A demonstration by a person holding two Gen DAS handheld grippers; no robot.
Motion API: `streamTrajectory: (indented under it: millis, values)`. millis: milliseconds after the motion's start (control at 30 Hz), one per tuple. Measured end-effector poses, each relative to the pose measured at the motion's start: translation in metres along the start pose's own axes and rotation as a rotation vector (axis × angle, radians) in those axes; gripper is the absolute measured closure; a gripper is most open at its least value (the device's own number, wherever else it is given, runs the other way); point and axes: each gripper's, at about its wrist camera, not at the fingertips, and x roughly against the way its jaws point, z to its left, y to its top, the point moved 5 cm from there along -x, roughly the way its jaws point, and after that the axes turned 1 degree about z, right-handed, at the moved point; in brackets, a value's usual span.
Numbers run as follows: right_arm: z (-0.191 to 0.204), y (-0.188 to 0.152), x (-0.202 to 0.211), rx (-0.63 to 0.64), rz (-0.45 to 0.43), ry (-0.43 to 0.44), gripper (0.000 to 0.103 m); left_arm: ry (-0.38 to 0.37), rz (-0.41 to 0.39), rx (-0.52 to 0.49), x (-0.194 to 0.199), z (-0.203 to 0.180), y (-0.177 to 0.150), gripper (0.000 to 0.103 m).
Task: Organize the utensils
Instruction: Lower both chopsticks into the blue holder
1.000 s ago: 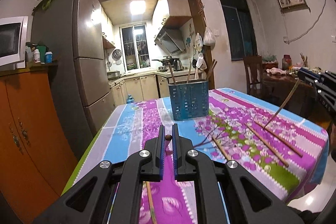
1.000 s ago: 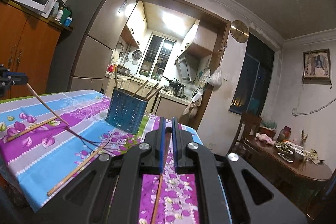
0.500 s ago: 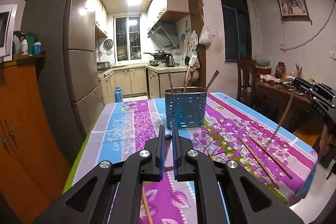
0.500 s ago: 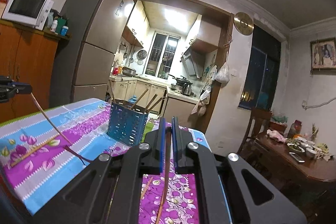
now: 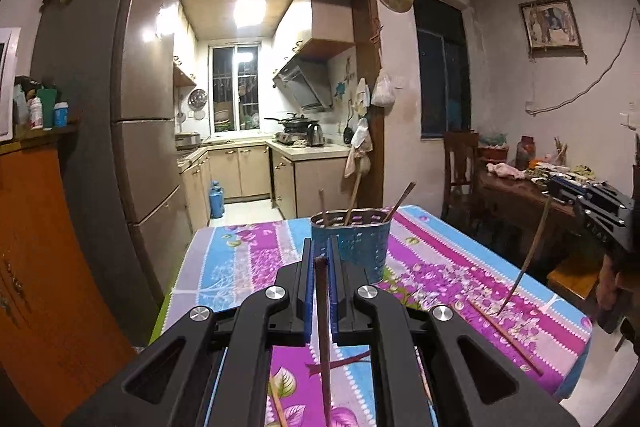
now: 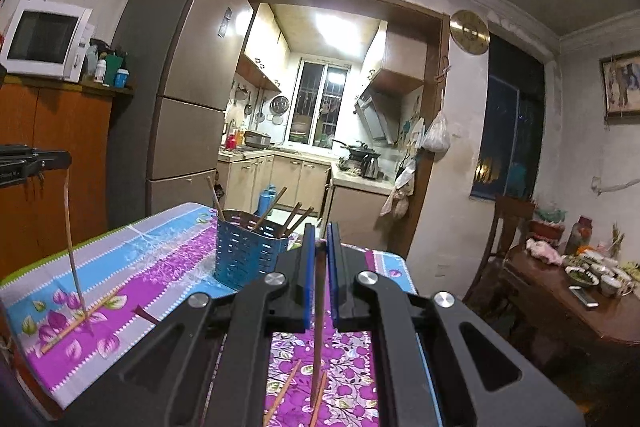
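My left gripper [image 5: 319, 255] is shut on a dark brown chopstick [image 5: 323, 307] that hangs down between its jaws. Just beyond it a blue perforated utensil holder [image 5: 352, 245] stands on the flowered tablecloth [image 5: 248, 267] with several chopsticks in it. My right gripper [image 6: 320, 245] is shut on a second chopstick [image 6: 319, 307], which hangs nearly upright above the cloth, right of the holder [image 6: 244, 251]. Each gripper shows at the edge of the other's view, the right gripper [image 5: 554, 187] and the left gripper [image 6: 66, 163], both above the table. Loose chopsticks [image 5: 504, 335] [image 6: 80, 319] lie on the cloth.
A tall fridge [image 5: 132, 147] and an orange cabinet [image 5: 32, 247] stand left of the table. A wooden chair [image 5: 460, 155] and a dark dining table with dishes [image 6: 560, 291] are to the right. The kitchen doorway lies behind the holder.
Both grippers have risen above the table, each still shut on its chopstick. The chopsticks have swung from slanted to nearly upright, and the holder sits lower in both views.
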Motion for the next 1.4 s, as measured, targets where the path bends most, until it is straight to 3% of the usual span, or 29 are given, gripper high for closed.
streamTrajectory:
  millis: [433, 633, 867, 1100, 1267, 1400]
  values:
    - [-0.016, 0.020, -0.018, -0.091, 0.063, 0.084, 0.098, -0.068, -0.001, -0.018, -0.017, -0.021, 0.016, 0.095]
    - [-0.013, 0.060, -0.038, -0.128, 0.036, 0.144, 0.098, -0.120, -0.032, -0.005, -0.041, -0.029, 0.057, 0.095]
    - [0.001, 0.118, -0.076, -0.155, -0.031, 0.183, 0.098, -0.105, -0.109, -0.007, -0.093, -0.040, 0.127, 0.095]
    - [0.008, 0.164, -0.130, -0.190, -0.106, 0.161, 0.098, -0.058, -0.187, -0.019, -0.152, -0.049, 0.186, 0.096]
    - [0.001, 0.167, -0.177, -0.217, -0.089, 0.133, 0.098, -0.040, -0.211, 0.011, -0.197, -0.042, 0.201, 0.096]
    - [0.003, 0.153, -0.207, -0.220, -0.062, 0.111, 0.098, -0.032, -0.172, 0.029, -0.232, -0.033, 0.191, 0.096]
